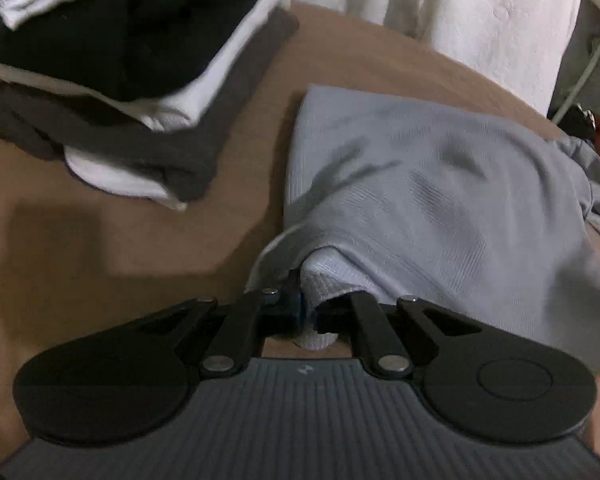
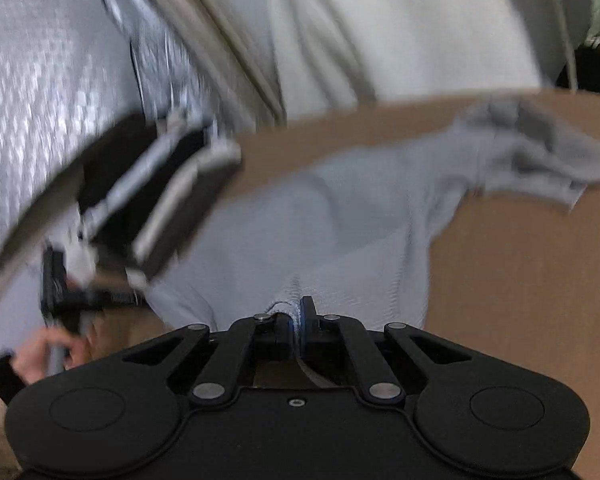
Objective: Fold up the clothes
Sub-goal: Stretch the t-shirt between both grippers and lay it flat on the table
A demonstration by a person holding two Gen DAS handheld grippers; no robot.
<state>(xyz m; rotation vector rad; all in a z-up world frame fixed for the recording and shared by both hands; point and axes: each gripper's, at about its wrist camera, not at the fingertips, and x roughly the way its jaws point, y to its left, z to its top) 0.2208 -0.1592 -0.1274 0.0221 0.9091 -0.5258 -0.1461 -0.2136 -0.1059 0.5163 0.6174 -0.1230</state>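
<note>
A light grey ribbed garment point(image 1: 440, 200) lies spread on the brown surface point(image 1: 100, 248). My left gripper point(image 1: 306, 308) is shut on a bunched edge of it at the near side, cloth draped over the right finger. In the right wrist view the same grey garment point(image 2: 320, 232) stretches away, one loose end point(image 2: 540, 152) trailing to the far right. My right gripper point(image 2: 298, 320) is shut on a thin fold of its near hem. The left gripper's body point(image 2: 148, 208) shows blurred at the left, with a hand point(image 2: 48, 352) below it.
A stack of folded clothes point(image 1: 132, 80), black, white and dark grey, sits at the far left on the brown surface. White cloth point(image 1: 460, 12) hangs behind the far edge. A quilted silver-grey fabric point(image 2: 40, 100) fills the upper left of the right wrist view.
</note>
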